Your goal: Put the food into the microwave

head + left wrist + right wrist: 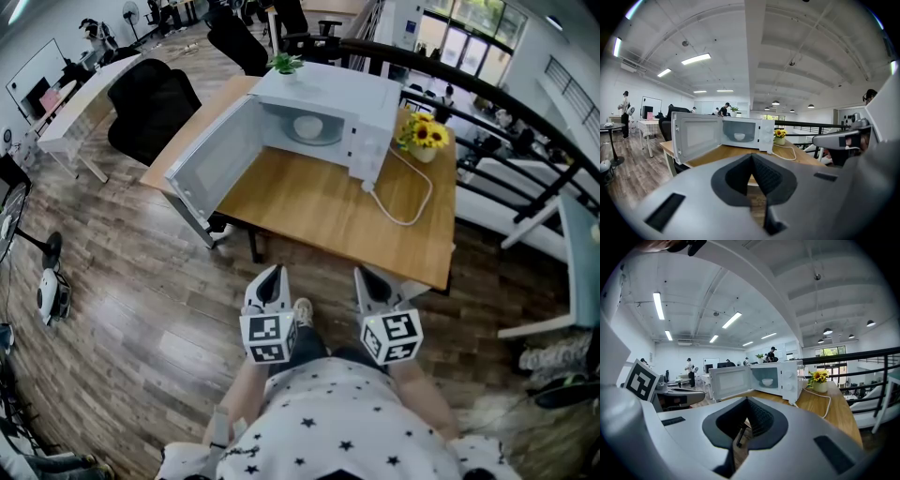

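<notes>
The white microwave stands on the wooden table with its door swung wide open to the left. A white bowl sits inside it on the turntable; what it holds cannot be seen. Both gripper views show the same microwave and bowl at a distance. My left gripper and right gripper hang side by side close to my body, short of the table's front edge, pointing at it. Both are shut with nothing in them.
A vase of sunflowers stands right of the microwave, and a white cord loops over the table. A small plant sits on top of the microwave. Black office chairs stand at the left; a dark railing runs behind.
</notes>
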A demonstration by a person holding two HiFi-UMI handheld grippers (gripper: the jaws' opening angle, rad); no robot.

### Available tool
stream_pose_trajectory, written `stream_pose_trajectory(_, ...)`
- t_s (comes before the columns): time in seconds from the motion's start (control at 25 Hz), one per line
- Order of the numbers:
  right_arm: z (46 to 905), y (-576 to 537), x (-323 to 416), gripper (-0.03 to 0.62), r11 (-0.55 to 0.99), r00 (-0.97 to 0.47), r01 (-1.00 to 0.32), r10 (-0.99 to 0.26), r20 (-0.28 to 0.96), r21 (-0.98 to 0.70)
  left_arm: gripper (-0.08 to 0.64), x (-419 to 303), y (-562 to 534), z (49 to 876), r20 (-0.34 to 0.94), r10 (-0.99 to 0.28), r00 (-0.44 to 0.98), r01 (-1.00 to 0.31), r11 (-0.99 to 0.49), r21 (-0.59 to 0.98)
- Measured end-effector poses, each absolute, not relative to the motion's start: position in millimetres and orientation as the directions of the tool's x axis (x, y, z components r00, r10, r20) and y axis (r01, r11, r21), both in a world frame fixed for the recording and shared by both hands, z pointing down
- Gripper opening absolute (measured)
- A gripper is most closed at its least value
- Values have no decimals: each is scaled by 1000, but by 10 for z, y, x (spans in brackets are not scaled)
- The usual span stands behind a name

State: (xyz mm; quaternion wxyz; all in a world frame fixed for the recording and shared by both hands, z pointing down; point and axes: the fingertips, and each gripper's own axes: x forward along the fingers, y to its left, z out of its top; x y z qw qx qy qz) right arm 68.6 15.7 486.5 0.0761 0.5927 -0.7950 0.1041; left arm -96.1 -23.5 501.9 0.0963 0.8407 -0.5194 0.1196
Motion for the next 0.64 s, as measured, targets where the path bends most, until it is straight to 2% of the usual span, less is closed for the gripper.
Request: stream_pose_trajectory(0.64, 4888, 117, 678, 3, 271, -286, -958, -926, 248, -91, 8, -935, -277, 5037, 307, -844, 440, -891, -452, 35)
